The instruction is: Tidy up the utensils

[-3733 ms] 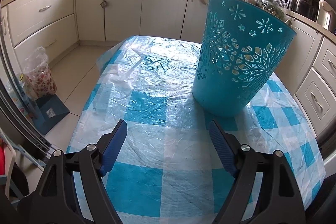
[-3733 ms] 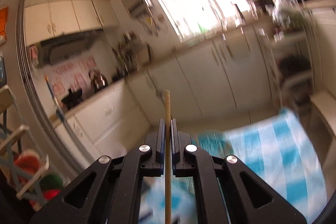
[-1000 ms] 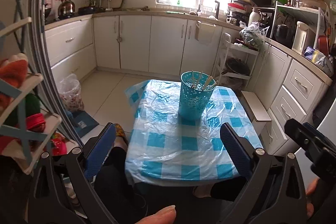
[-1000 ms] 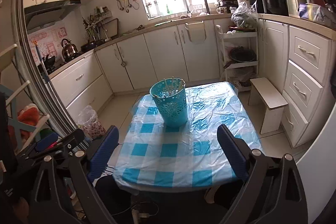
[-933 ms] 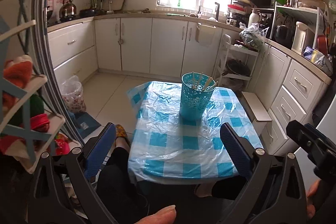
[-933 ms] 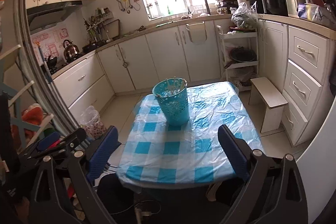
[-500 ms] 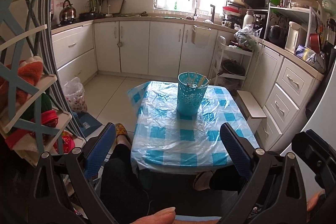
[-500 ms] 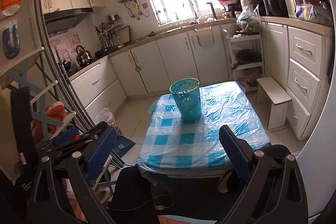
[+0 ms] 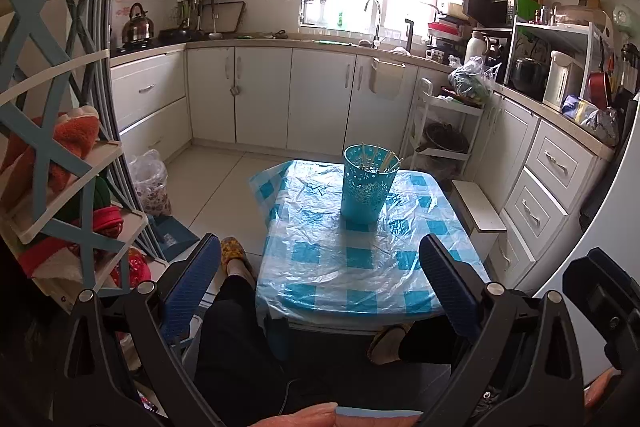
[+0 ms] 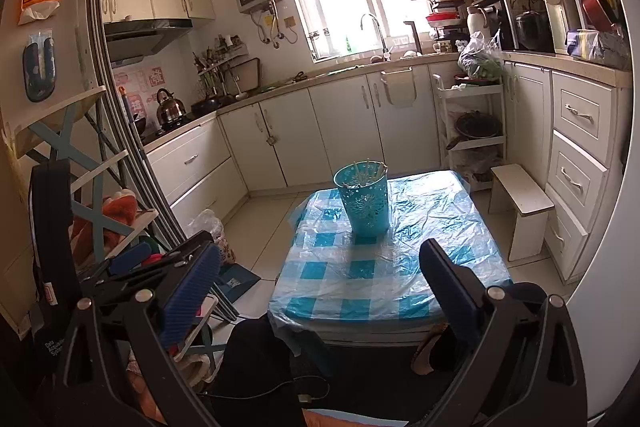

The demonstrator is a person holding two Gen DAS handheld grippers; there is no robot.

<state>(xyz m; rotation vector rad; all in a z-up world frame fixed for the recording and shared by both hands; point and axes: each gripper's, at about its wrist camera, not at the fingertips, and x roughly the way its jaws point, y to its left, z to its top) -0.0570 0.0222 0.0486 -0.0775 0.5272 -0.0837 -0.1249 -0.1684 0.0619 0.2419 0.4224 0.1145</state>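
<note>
Both tongs have drawn well back from the table since the earlier frames: a few seconds ago the left pair hovered just beside the blue holder and the right pair pinched a single chopstick, while now each camera takes in the whole table from a seated distance.

From the left wrist view, the left tongs (image 9: 320,267) stand wide open with nothing between the blue pads. The right tongs (image 10: 320,271) are equally wide open and hold nothing; the chopstick is gone from them.

Blue holder (image 9: 370,183) stands upright on the table (image 9: 360,267), on the half away from the person, and the chopsticks (image 9: 380,159) rise out of its mouth, leaning slightly against the rim. In the right wrist view the blue holder (image 10: 363,201) sits the same way, with the chopsticks (image 10: 366,173) fanned in it. No loose utensil shows on the checked cloth around the holder.

Relative to the holder, both tongs lie on the person's side, well apart from it, and it falls roughly ahead between each pair's fingers. Neither looks clearly nearer. The chopsticks' long axes run near vertical, so any further grasp would probably come from above the holder's mouth. Judging by the bare cloth, the sorting looks finished or nearly so.
</note>
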